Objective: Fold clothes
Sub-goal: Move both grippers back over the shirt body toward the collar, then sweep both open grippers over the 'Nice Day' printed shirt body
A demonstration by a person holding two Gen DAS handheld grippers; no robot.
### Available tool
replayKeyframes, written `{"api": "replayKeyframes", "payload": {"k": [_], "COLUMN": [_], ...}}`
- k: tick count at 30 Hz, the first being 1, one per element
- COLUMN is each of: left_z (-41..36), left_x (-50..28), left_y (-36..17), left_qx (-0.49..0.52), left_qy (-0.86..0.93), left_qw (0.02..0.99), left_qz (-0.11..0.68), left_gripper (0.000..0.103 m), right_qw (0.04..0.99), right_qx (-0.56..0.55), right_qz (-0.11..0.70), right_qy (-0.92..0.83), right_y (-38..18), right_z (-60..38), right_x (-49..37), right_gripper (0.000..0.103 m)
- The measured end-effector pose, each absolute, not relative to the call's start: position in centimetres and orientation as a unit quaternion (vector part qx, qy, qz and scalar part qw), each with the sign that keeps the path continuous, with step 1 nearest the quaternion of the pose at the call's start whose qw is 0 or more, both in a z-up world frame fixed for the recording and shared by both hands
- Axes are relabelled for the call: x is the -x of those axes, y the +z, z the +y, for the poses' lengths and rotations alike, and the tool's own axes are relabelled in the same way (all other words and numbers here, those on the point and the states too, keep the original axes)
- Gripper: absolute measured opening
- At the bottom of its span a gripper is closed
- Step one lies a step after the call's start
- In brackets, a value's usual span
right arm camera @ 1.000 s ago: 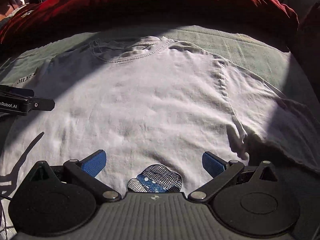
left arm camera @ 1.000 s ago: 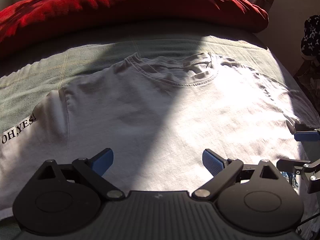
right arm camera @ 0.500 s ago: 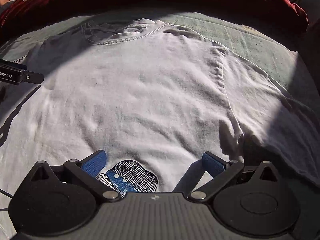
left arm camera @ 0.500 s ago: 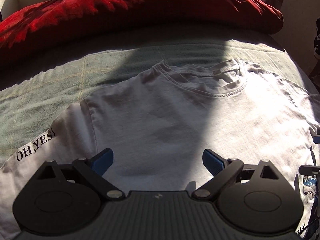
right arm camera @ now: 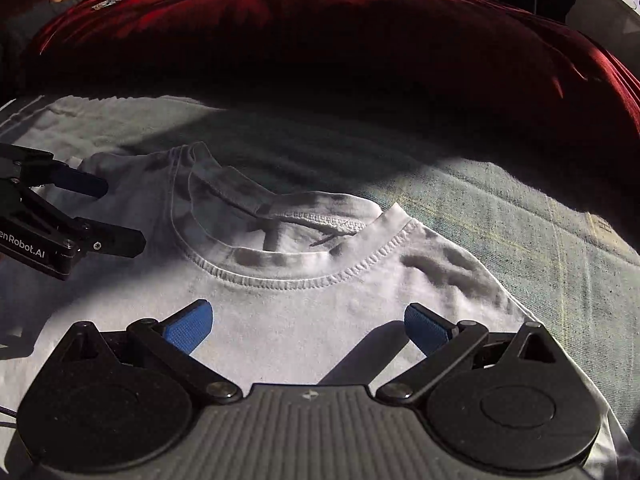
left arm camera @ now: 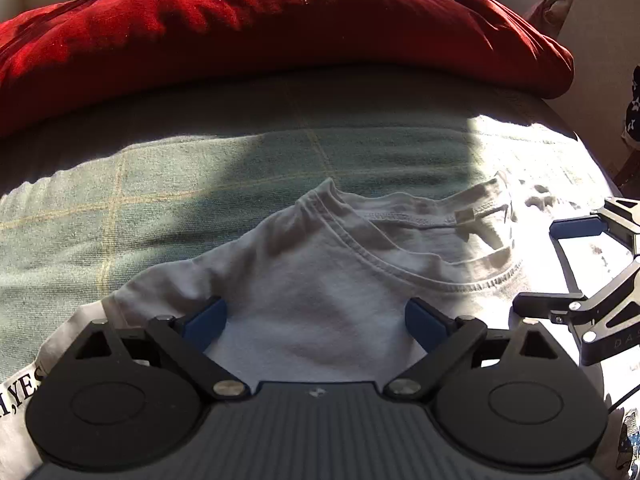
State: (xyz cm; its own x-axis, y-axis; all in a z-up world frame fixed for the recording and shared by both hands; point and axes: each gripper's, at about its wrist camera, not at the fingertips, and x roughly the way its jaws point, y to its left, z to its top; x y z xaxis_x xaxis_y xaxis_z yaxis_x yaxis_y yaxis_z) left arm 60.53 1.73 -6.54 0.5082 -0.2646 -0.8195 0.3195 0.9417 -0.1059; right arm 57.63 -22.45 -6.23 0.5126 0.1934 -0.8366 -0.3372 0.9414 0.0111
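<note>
A white T-shirt [left arm camera: 320,300] lies flat, front up, on a green blanket [left arm camera: 200,176], with its ribbed collar [left arm camera: 400,248] toward the far side. My left gripper [left arm camera: 314,324] hangs open just above the shirt's left shoulder, below the collar, holding nothing. My right gripper [right arm camera: 308,326] is open over the right shoulder, close under the collar [right arm camera: 288,276]. Each gripper shows in the other's view: the right gripper [left arm camera: 576,264] at the right edge, the left gripper [right arm camera: 80,216] at the left edge. Black lettering marks the left sleeve [left arm camera: 20,388].
A thick red duvet [left arm camera: 260,28] is heaped across the far side of the bed, beyond the blanket. The same red duvet [right arm camera: 320,40] lies in deep shadow in the right wrist view. A dark patterned cloth [left arm camera: 632,112] hangs at the right edge.
Both grippers have moved forward up the shirt, from over its lower body and printed graphic to the shoulders just below the collar. Both stay open.
</note>
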Motion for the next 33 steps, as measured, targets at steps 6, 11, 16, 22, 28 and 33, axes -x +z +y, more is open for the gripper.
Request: {"api": "replayKeyframes", "payload": {"k": [6,11,16,22,28,33], "left_z": [2.2,2.8,3.4,3.4,3.6,3.6], "left_x": [-62.1,-61.1,-60.8,-61.2,-58.1,-53.3], "left_y": [-6.9,-5.5,-6.6,-5.7,-2.4,-0.6], "left_qx": [-0.026,-0.001,-0.012,-0.01,-0.014,-0.045], "left_qy": [-0.152,-0.15,-0.136,-0.115,-0.131,-0.142], "left_qw": [0.875,0.877,0.871,0.877,0.877,0.861], "left_qz": [0.459,0.456,0.472,0.466,0.462,0.486], "left_gripper": [0.096,0.096,0.096,0.095,0.095,0.095], "right_qw": [0.868,0.874,0.876,0.87,0.874,0.865], "right_qx": [0.064,0.061,0.05,0.05,0.044,0.034], "right_qz": [0.47,0.463,0.46,0.477,0.471,0.486], "right_qy": [0.148,0.136,0.134,0.114,0.112,0.121], "right_y": [-6.8,-5.2,-3.4,-3.6,-2.0,-1.4], "right_z": [-23.2,-23.3,-24.1,-24.8,-24.8,-24.5], "right_x": [-58.7,-57.4,-53.9,-51.0,-48.2,-45.5], "right_gripper": [0.103,0.103,0.103,0.103,0.103,0.103]}}
